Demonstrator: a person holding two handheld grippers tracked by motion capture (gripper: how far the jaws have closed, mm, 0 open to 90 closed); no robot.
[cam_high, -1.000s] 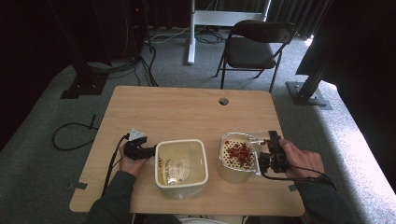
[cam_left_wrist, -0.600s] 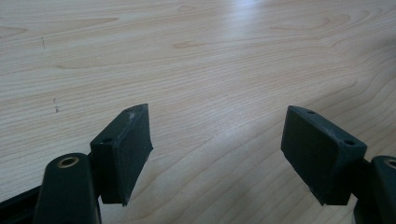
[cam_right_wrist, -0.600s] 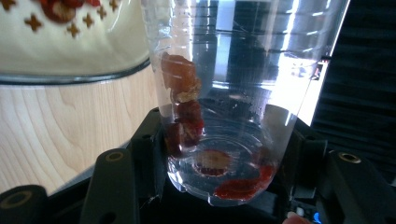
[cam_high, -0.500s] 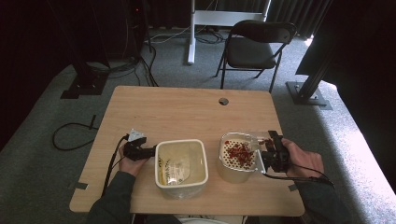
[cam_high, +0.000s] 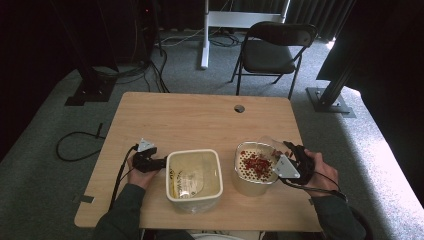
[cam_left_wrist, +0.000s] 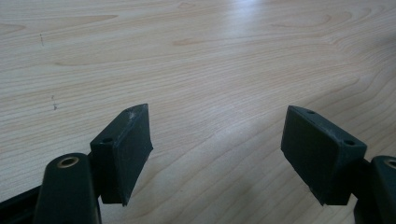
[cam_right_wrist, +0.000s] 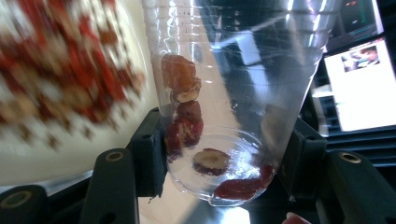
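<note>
Two containers are set side by side near the front edge of the wooden tabletop: a cream square tub on the left, with something pale and yellowish inside that cannot be made out, and a round white perforated bowl on the right, holding a scatter of red dried fruit pieces.

A clear plastic cup is gripped by the right gripper, whose jaws are closed against the cup's sides near its base. The cup is tipped on its side over the right rim of the bowl, its mouth toward the bowl. A few red pieces are seen clinging to the cup's wall and bottom in the right gripper view, and the pile in the bowl appears blurred at the upper left of that view.

The left gripper is held low over the tabletop just left of the tub. Its jaws are spread wide apart with nothing between them, and bare wood grain is seen beyond them in the left gripper view.

A folding chair stands on the carpet beyond the tabletop.
</note>
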